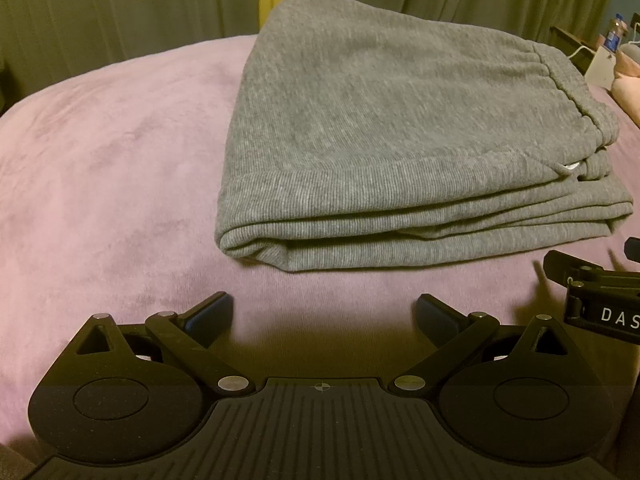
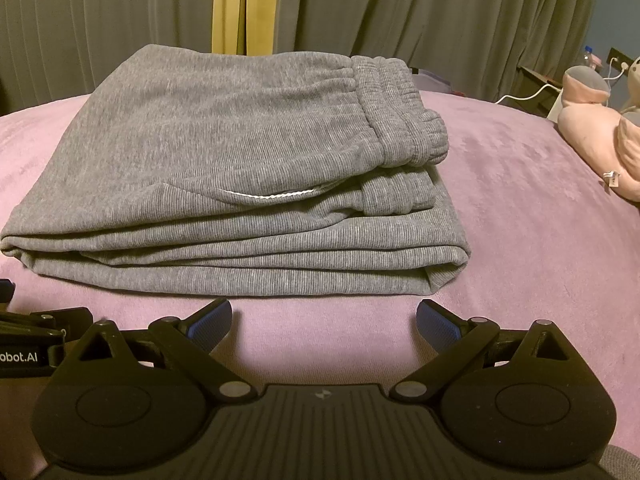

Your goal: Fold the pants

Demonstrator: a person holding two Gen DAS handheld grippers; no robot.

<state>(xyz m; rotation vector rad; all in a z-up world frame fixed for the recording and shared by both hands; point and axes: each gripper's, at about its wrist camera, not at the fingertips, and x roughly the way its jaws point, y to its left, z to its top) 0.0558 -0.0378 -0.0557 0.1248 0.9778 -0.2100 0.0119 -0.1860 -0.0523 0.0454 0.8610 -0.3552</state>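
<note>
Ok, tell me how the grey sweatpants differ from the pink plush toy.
The grey sweatpants lie folded in flat layers in the middle of the purple blanket; the pink plush toy sits rounded and lumpy at its right edge. The sweatpants are ribbed knit with a white drawstring; the toy looks smooth and fuzzy. Both rest on the blanket, untouched by either gripper.

My left wrist view faces the folded pants (image 1: 384, 152) from near their left; my right, squarely and near; both share them
</note>
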